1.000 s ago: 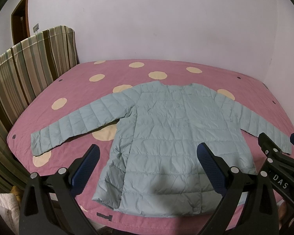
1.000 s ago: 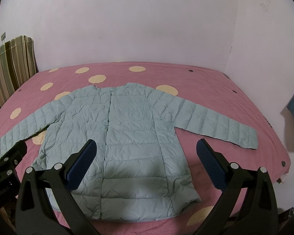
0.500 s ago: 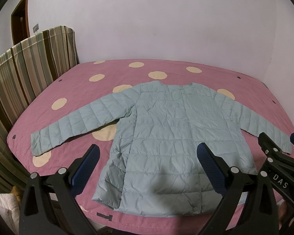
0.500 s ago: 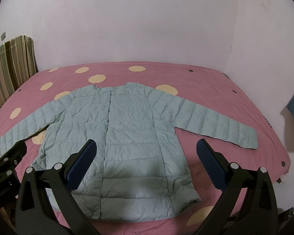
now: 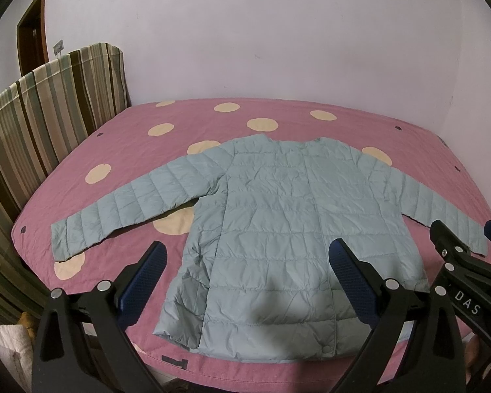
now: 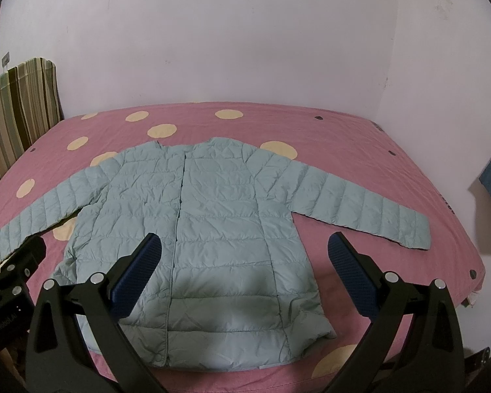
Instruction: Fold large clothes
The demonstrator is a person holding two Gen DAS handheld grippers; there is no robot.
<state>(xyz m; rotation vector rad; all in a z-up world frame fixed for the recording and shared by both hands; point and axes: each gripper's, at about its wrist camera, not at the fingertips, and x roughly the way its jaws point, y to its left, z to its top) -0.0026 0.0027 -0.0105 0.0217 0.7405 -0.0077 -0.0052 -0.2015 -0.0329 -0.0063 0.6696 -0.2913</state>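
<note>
- A pale blue quilted jacket [image 5: 298,229] lies face up and flat on a bed, front closed, collar toward the far wall, hem at the near edge.
- Both sleeves are spread wide: the left sleeve [image 5: 124,209] angles out over the quilt, and the right sleeve [image 6: 360,203] reaches toward the bed's far side.
- No fold shows yet; by the look of it, the task has not begun.
- The puffy, thin-shelled fabric is likely light, soft and slick, apt to slide against itself and spring back from a crease.
- A cuff or shoulder seam looks the surest place to pinch; the padded body would probably bunch and slip.
- The left tongs [image 5: 245,281] hang over the hem with blue pads wide apart, holding nothing.
- The right tongs [image 6: 242,278] hover over the hem's other half, likewise spread and empty.
- Each pair shows at the edge of the other's view, side by side.
- The pink quilt [image 6: 343,131] with cream dots covers the bed; a striped headboard [image 5: 49,104] stands at the left, against a plain wall.
</note>
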